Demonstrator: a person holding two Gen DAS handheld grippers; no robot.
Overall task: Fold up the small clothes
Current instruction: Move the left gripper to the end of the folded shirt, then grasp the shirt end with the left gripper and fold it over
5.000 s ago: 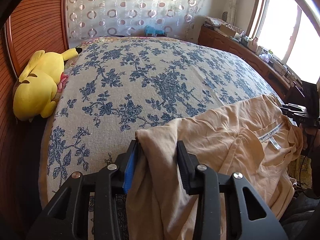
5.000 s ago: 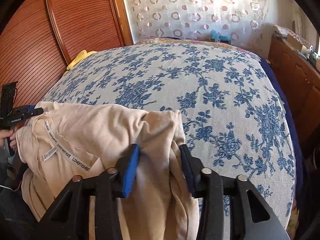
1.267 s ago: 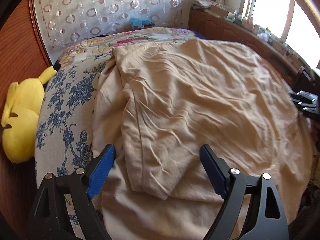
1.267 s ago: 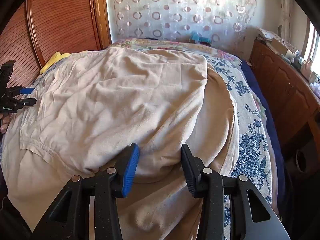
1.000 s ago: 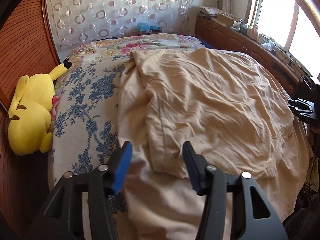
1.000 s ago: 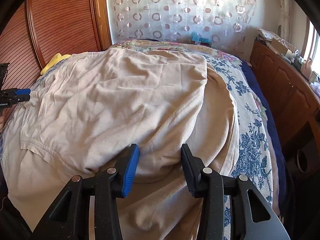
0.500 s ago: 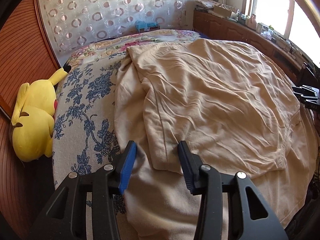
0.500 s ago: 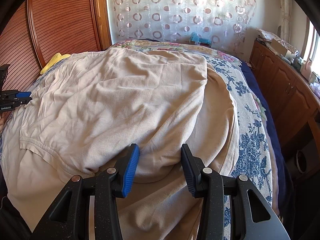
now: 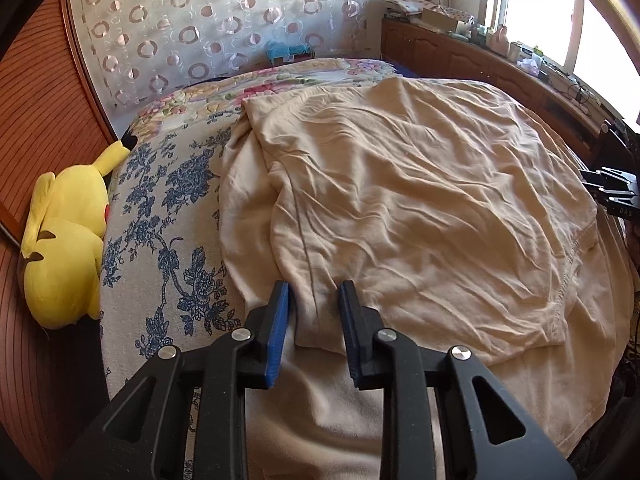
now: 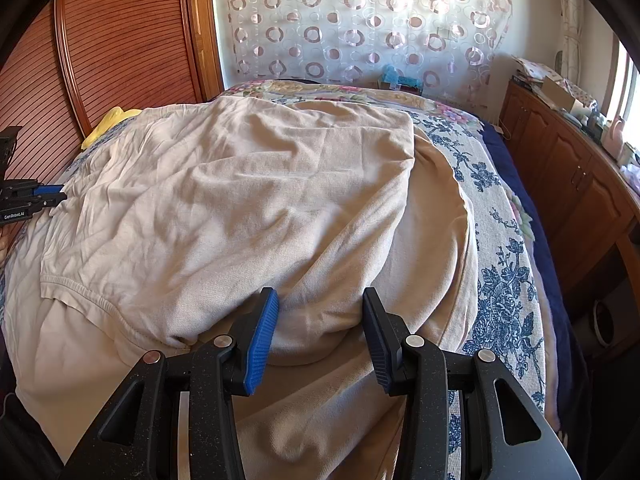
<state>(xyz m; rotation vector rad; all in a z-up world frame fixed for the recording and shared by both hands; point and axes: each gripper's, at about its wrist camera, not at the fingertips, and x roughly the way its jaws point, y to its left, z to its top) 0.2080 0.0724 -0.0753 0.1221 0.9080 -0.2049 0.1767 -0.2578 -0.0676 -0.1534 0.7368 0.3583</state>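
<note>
We see left gripper [image 9: 313, 322] closing on shirt [image 9: 420, 200] corner, cloth between its jaws | right gripper [image 10: 320, 328] part open, straddling a hump (grip unclear) | folded edge runs across, left to right, between both grippers | shirt spreads away over bed [image 9: 160, 216]

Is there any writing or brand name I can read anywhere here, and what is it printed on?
"GenRobot.AI": white print on the black body of the left claw, at the right wrist view's left edge.
"DAS": partial letters on the right claw, rest cut off.
Boxes on the wooden cabinet: too blurred.
</note>
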